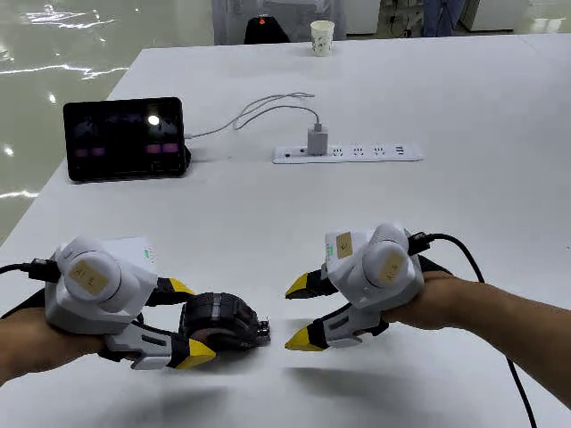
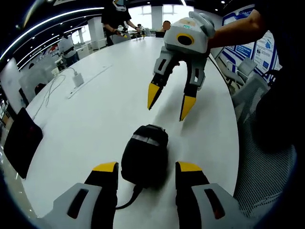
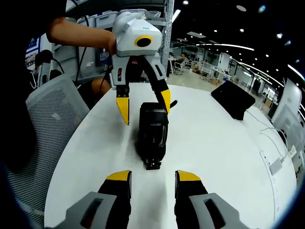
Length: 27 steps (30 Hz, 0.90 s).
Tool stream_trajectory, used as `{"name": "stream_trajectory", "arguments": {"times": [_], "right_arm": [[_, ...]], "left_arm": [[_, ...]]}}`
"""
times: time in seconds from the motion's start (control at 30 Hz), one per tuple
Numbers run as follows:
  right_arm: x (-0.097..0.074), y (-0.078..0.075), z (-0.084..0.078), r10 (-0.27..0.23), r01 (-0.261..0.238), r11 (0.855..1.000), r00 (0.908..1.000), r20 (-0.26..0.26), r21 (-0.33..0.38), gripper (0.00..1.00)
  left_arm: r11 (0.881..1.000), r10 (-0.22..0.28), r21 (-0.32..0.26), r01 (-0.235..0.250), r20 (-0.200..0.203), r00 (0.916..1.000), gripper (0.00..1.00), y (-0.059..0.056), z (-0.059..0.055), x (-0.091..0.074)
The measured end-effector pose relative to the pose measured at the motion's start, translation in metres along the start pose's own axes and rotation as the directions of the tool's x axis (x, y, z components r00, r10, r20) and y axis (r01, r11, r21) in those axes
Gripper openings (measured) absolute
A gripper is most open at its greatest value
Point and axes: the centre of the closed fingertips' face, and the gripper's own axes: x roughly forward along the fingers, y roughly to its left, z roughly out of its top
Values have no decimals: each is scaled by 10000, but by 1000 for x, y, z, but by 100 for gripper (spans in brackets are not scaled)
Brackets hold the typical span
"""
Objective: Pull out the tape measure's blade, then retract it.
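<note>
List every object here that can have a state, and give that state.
tape measure: blade retracted, hook at the case mouth.
left gripper: open, jaws either side of the tape measure.
right gripper: open, empty.
charger: plugged into the power strip.
paper cup: upright.
tablet: propped up, screen dim.

Right gripper (image 3: 153, 175) gapes; tape measure (image 3: 153, 136) lies ahead; left gripper (image 3: 145, 112) straddles it.

On the white table (image 1: 464, 98): dark tablet (image 1: 125, 138) left, power strip (image 1: 348, 153) with plugged white charger (image 1: 318, 140), paper cup (image 1: 322, 37) far back.
</note>
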Motion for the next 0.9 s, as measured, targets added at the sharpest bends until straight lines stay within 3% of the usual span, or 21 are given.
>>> {"name": "stream_trajectory", "arguments": {"times": [0.5,0.9], "right_arm": [[27,-1,1,439,-438,9990,9985,-338,33,22],[37,0,-3,600,-582,9977,9967,-545,348,17]], "left_arm": [[9975,-388,570,412,-428,9983,35,10,-7,9],[9930,-666,931,725,-657,9956,28,12,-9,13]]}}
